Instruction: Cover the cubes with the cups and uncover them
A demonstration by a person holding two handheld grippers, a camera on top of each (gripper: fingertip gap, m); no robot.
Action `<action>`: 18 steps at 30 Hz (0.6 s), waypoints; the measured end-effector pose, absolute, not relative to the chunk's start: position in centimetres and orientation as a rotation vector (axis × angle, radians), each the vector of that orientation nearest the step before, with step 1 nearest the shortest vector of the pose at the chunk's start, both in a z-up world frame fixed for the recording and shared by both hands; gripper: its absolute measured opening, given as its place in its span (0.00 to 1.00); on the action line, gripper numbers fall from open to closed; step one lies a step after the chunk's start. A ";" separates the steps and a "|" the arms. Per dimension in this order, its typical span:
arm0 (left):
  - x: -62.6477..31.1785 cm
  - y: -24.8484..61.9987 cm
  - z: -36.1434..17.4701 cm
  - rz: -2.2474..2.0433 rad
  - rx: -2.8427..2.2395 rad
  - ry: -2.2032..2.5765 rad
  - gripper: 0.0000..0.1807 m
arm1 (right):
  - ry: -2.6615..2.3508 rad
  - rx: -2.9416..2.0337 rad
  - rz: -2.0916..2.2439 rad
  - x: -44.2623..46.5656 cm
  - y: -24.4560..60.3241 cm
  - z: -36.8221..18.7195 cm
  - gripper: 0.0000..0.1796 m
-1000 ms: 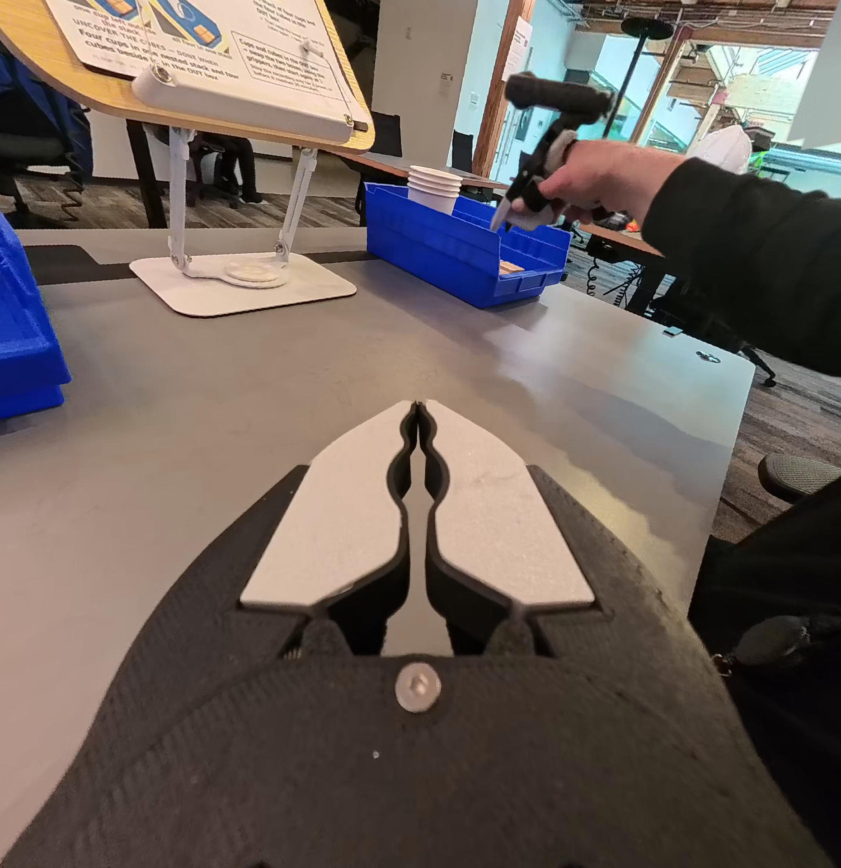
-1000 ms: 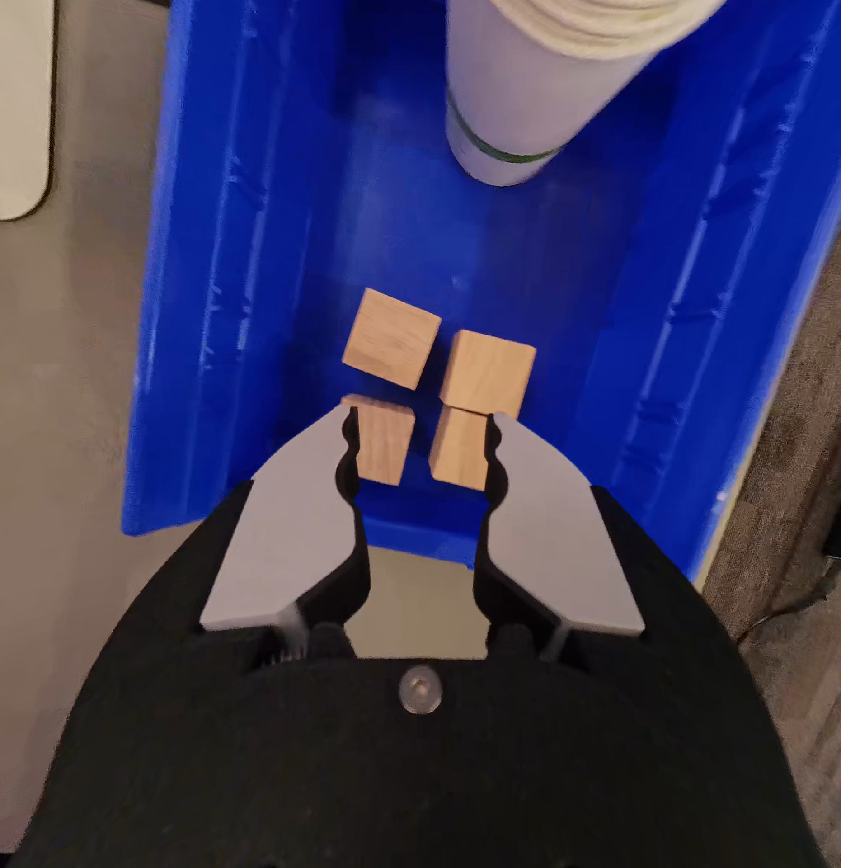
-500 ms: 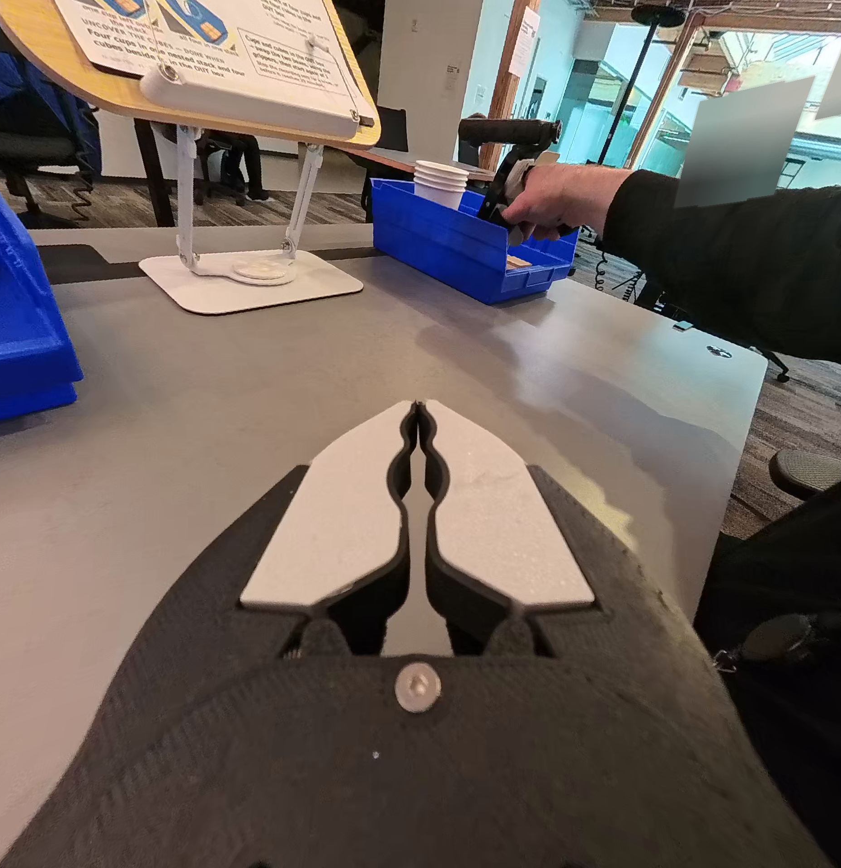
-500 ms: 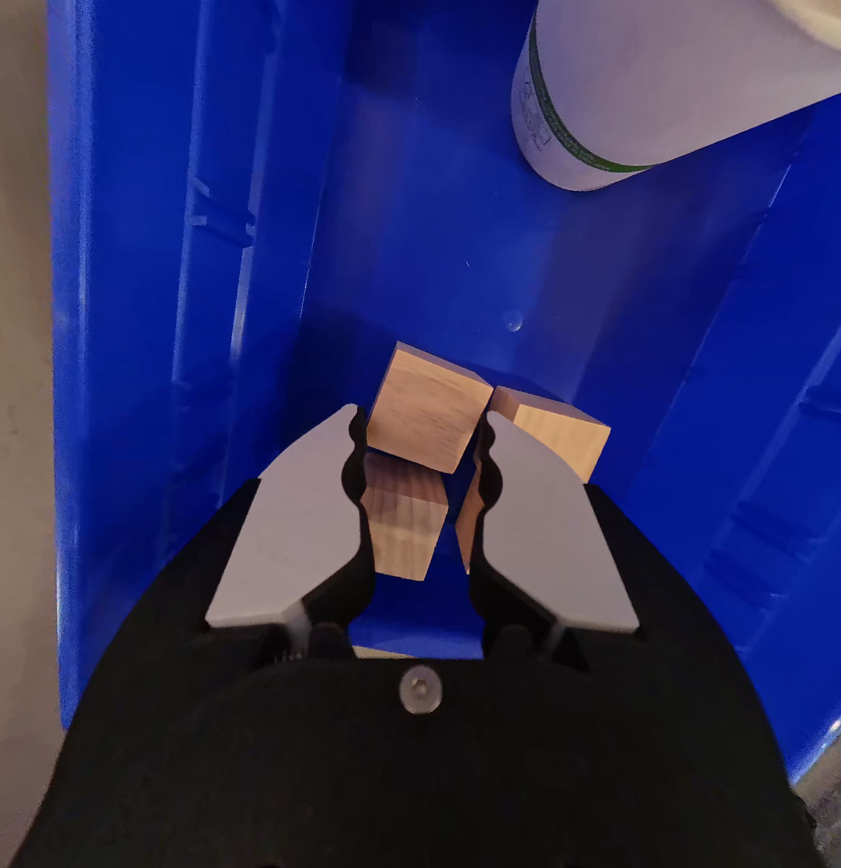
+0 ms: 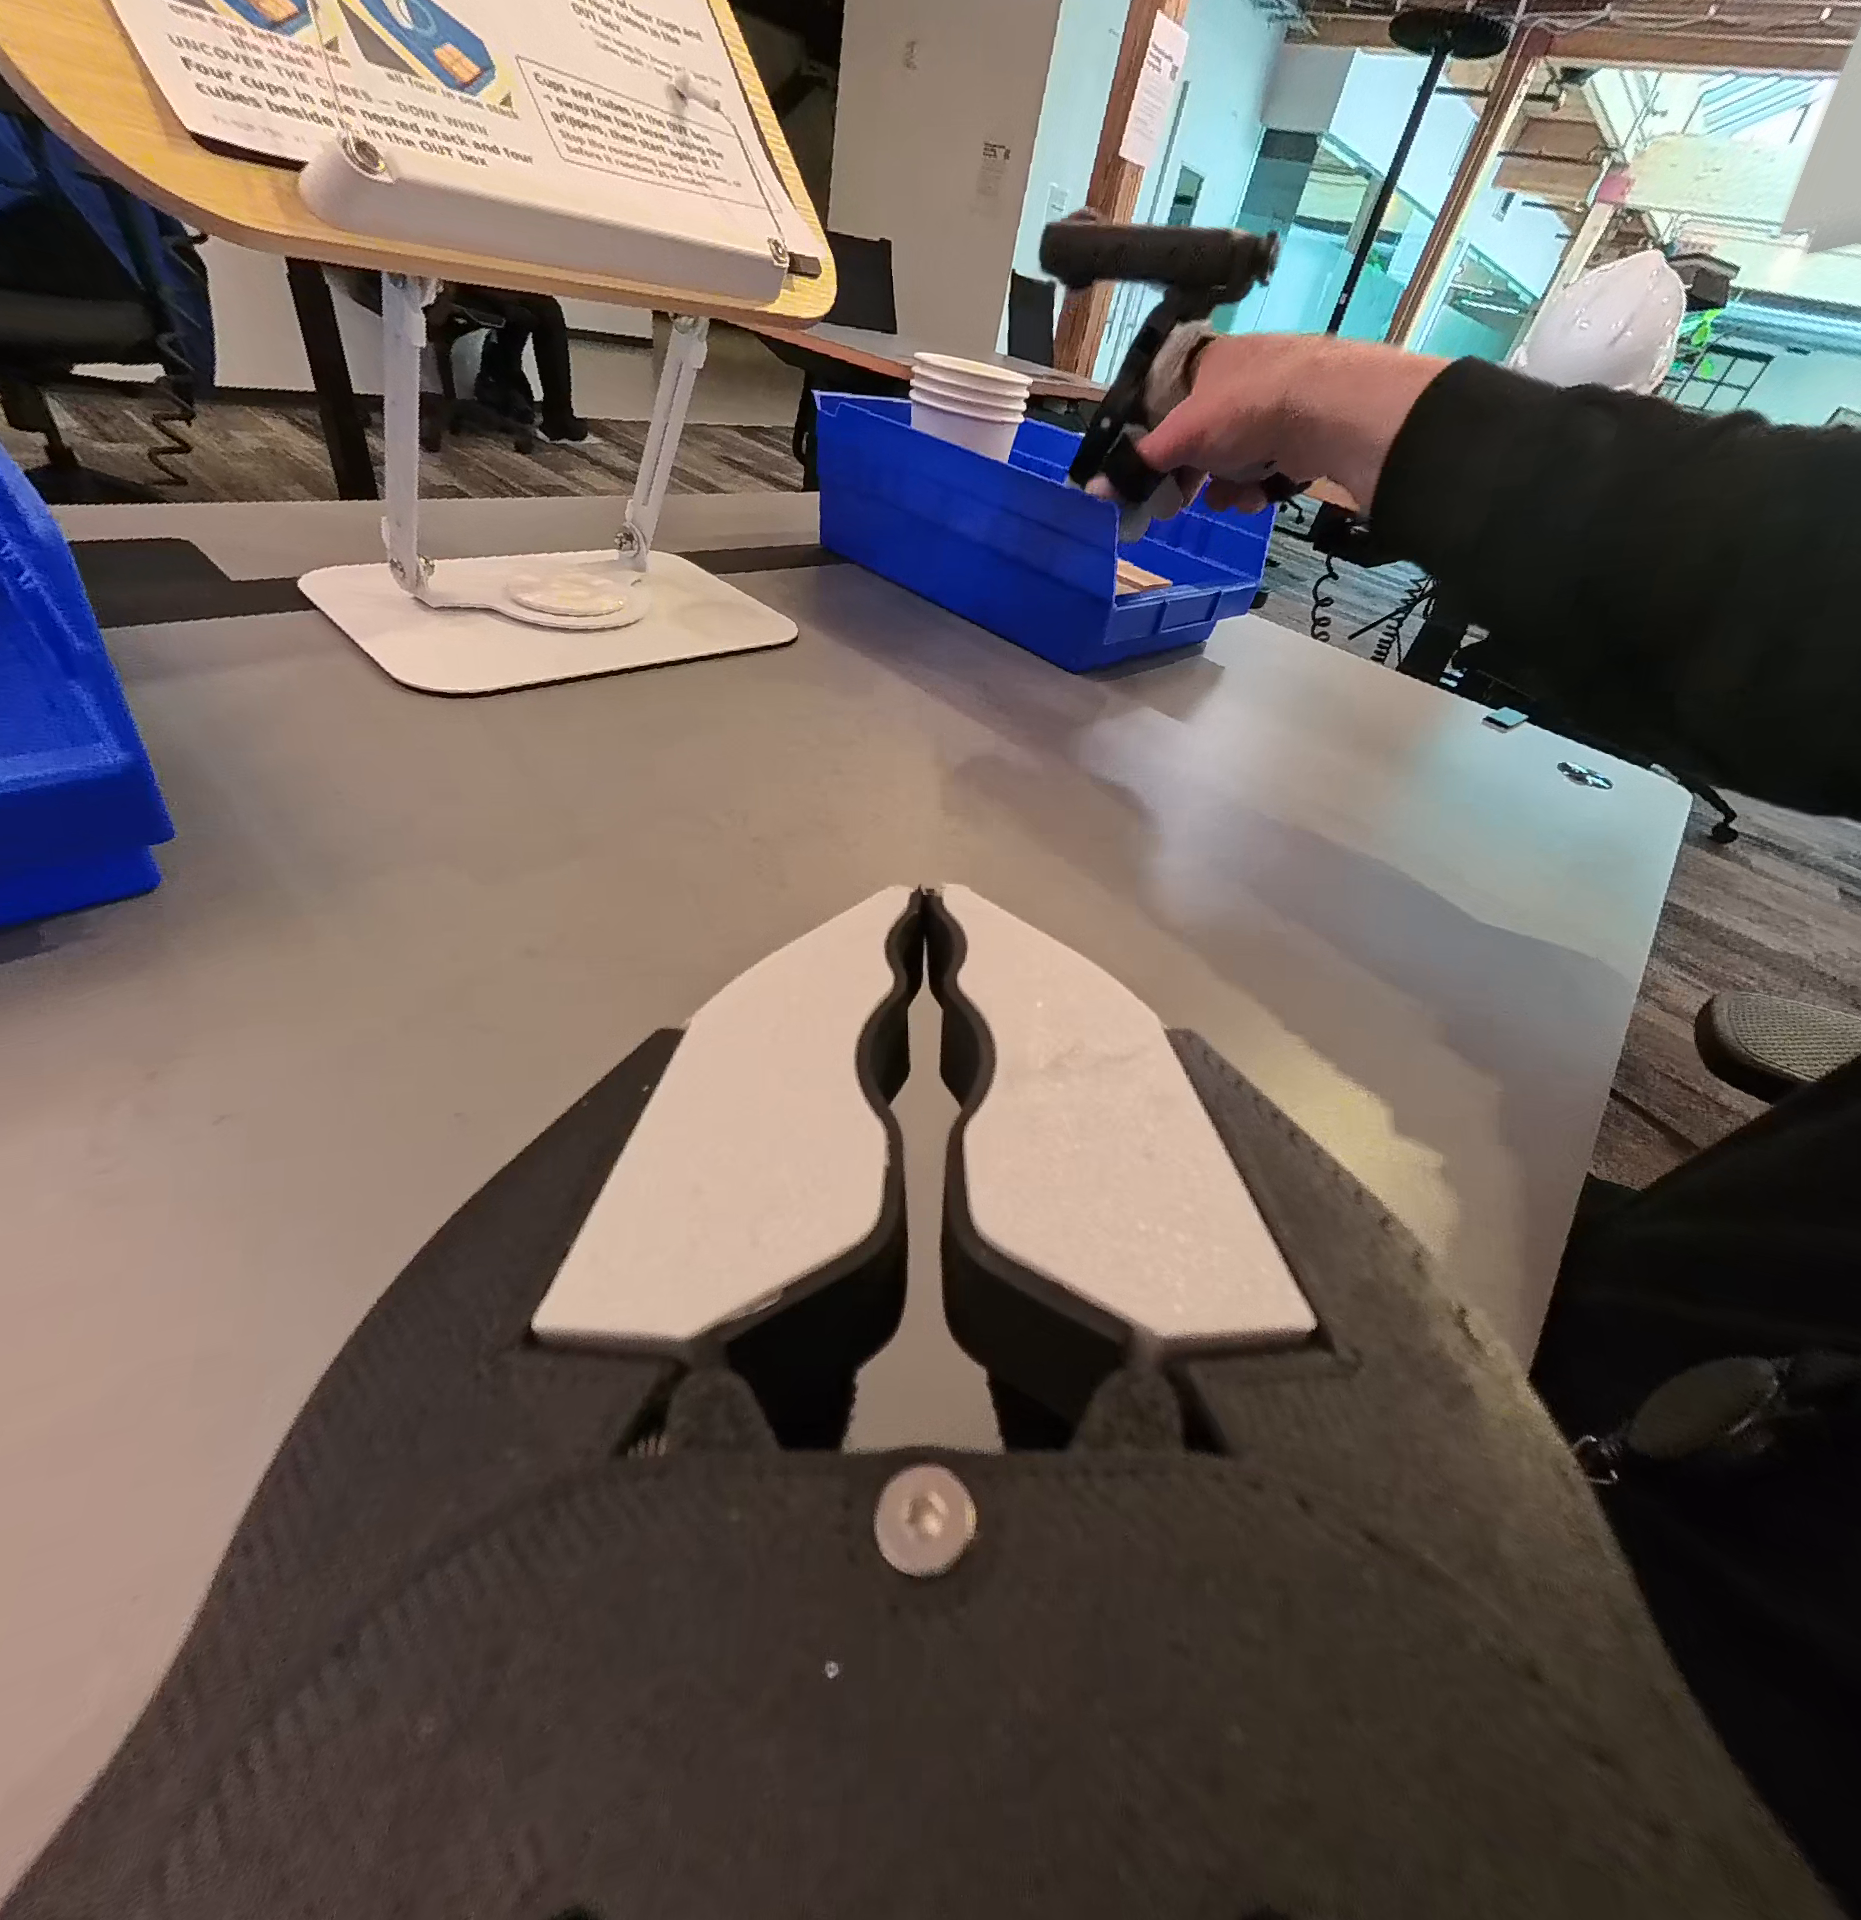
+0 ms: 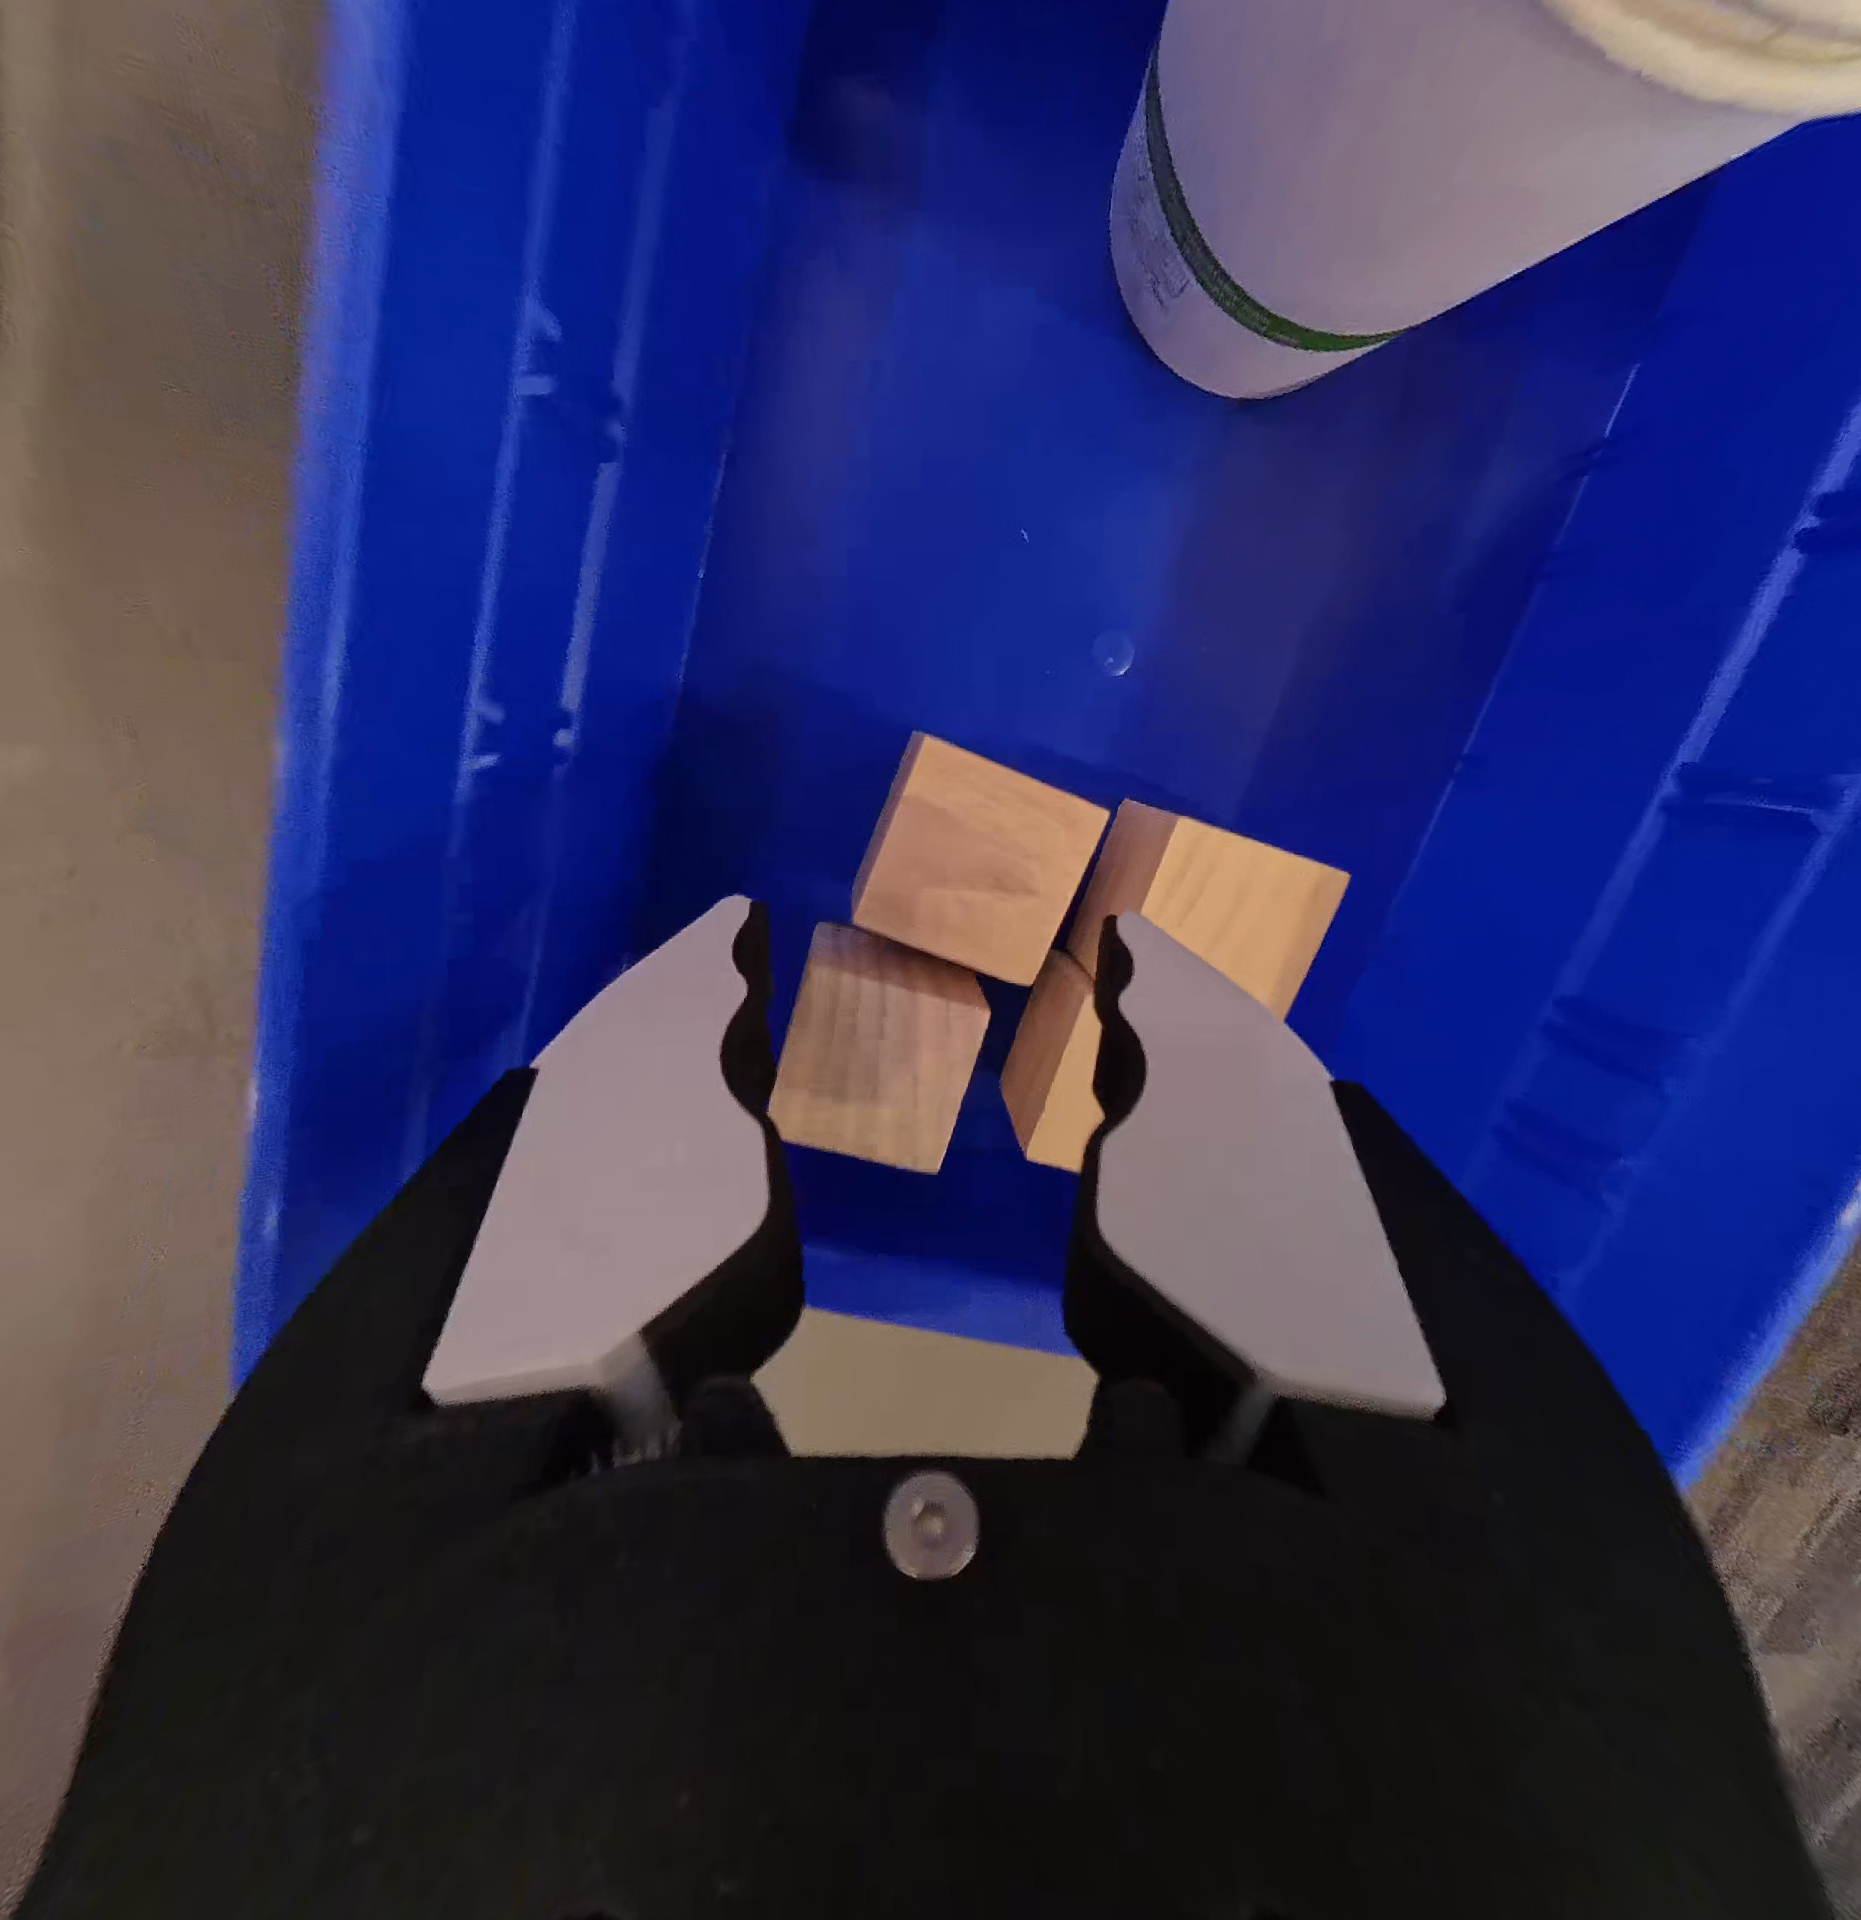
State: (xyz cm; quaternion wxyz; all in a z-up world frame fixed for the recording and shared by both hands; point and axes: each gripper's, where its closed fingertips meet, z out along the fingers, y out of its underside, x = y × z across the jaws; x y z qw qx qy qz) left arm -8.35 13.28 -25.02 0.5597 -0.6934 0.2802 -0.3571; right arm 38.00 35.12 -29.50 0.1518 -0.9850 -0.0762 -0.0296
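Right tongs point(image 6: 931, 930) are spread wide, nothing gripped, poised inside the near end of the blue bin point(image 6: 490, 623) on the counter point(image 6: 105, 727). Four wooden cubes lie clustered on the bin floor. The near-left cube point(image 6: 879, 1049) sits between the two fingers, closer to the left one; whether it touches that finger cannot be told. The near-right cube point(image 6: 1051, 1070) is partly hidden behind the right finger point(image 6: 1248, 1174). The far-left cube point(image 6: 978, 857) is turned at an angle and overlaps the near-left one's far edge. The far-right cube point(image 6: 1217, 904) is just beside it, the two meeting at a corner. The stack of white paper cups point(image 6: 1373, 187) stands farther along the same bin, upper right, with a green band near the base.

Left tongs point(image 5: 923, 894) are closed, tips meeting, empty, held low over the grey counter point(image 5: 490, 935), well apart from the bin. From the left wrist view the blue bin point(image 5: 957, 540) sits at the far right of the counter with the cup stack point(image 5: 967, 400) rising above its rim and a sliver of wood point(image 5: 1144, 577) visible through the front cutout. A hand point(image 5: 1258, 426) in a dark sleeve holds the right tongs point(image 5: 1134, 514) dipped into the bin's near end. A white stand point(image 5: 552, 623) carrying a wooden board with a printed sheet point(image 5: 469, 114) is left of the bin. A second blue bin point(image 5: 43, 727) is at the left edge.
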 end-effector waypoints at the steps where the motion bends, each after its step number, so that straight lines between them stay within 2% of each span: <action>1: -8.4 13.3 -25.0 -0.840 -1.634 0.659 0.00 | -0.219 -2.816 -0.078 37.8 34.7 -29.0 0.33; 6: -8.5 13.4 -25.0 -0.843 -1.634 0.653 0.00 | -0.238 -2.775 -0.053 37.2 32.0 -27.6 0.30; 18: -8.2 13.2 -25.1 -0.811 -1.640 0.680 0.00 | -0.259 -2.826 0.033 36.2 31.3 -30.7 0.25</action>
